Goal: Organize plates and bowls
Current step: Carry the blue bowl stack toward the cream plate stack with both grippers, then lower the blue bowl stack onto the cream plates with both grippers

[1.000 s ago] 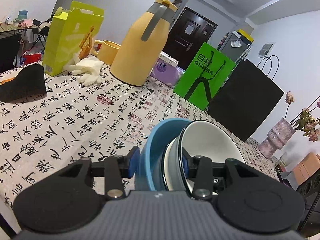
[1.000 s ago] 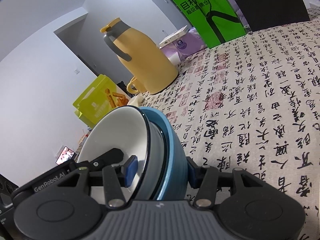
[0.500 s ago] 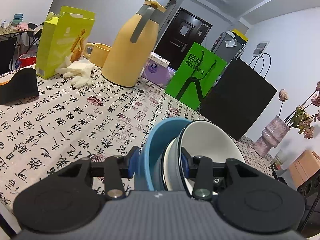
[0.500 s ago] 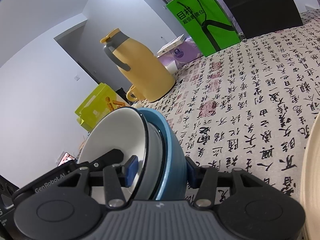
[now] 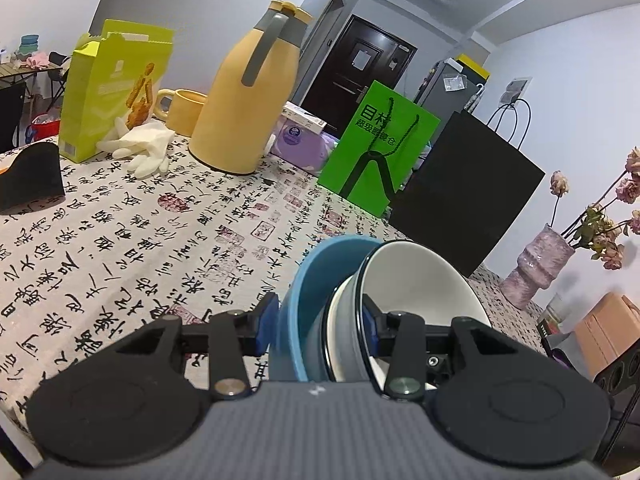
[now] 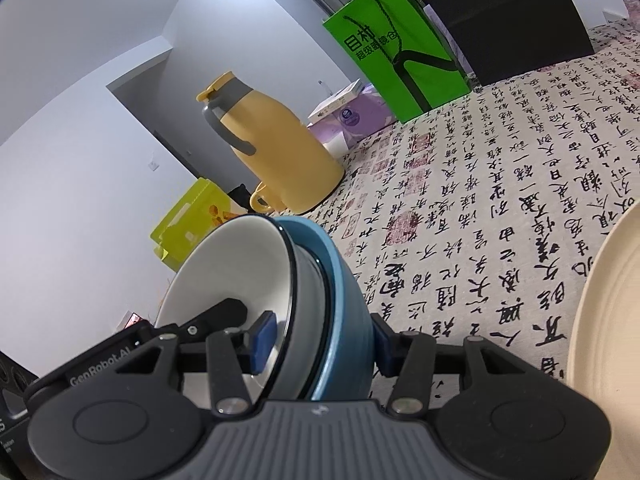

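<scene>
1. The left gripper [image 5: 320, 326] is closed on a stack of bowls [image 5: 360, 312] that stands on its side; one blue pad presses the outside of the blue bowl [image 5: 304, 300] and the other pad sits inside the white bowl [image 5: 420, 280].
2. The right gripper [image 6: 320, 340] grips the same stack from the other side; its left pad is inside the white bowl [image 6: 224, 272] and its right pad presses the blue bowl [image 6: 344, 312]; a grey bowl [image 6: 308, 320] sits between the two.
3. In the left wrist view the stack is at 6 o'clock, low in the picture, above the table with the writing cloth [image 5: 120, 240].
4. The yellow jug [image 5: 248, 104] stands at 11 o'clock on the table; a yellow mug [image 5: 182, 110] is just beside it, and a white glove [image 5: 140, 148] lies near the green box [image 5: 112, 88].
5. The green bag [image 5: 380, 148] stands at 12 o'clock, with the black bag [image 5: 464, 196] just beside it at 1 o'clock; a purple pack [image 5: 300, 144] lies between the jug and the green bag.
6. A pink vase [image 5: 536, 268] with dry flowers is at 3 o'clock.
7. In the right wrist view a cream plate [image 6: 608, 320] shows at 4 o'clock, partly cut off by the edge.
</scene>
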A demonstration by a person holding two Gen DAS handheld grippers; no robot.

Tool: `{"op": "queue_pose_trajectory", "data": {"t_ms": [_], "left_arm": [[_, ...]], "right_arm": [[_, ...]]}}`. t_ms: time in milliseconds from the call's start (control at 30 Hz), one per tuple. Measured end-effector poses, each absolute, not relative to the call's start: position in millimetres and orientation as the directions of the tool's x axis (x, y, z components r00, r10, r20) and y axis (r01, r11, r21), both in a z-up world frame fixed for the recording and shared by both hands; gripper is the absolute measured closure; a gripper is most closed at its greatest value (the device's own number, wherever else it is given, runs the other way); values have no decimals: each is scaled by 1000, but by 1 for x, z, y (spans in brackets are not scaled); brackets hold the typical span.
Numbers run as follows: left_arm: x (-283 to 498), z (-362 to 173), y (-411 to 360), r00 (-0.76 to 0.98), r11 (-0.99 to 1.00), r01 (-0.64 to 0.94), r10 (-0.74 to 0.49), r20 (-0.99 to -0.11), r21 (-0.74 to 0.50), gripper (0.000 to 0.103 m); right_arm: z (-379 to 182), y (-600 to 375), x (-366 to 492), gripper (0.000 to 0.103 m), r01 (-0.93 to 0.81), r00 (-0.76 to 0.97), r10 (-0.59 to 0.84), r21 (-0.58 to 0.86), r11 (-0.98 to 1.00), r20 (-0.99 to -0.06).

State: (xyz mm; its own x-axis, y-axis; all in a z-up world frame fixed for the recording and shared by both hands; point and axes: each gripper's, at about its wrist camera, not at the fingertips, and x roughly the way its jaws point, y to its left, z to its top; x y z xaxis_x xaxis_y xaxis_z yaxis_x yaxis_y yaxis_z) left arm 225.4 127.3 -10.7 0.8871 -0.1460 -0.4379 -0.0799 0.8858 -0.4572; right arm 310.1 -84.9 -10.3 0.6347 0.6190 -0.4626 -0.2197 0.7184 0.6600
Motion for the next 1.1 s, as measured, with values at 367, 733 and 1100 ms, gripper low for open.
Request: {"op": "queue_pose_trajectory", "data": {"t_ms": [367,733,1100], "left_arm": [[226,-5,109,887,895,-64,-152,-437,-441,60],[224,0,92,890,899,-46,-161,-427,-435,60],[221,5,75,892,905,-30,-167,-420,-424,60]], "right_arm": [[-8,-101,304,54,-210,649,613,669,713,-450],[-2,-118,298,55,-203,668,605,675,709,-434],[2,-135,289,55,-196,685,596,682,704,-419]]}}
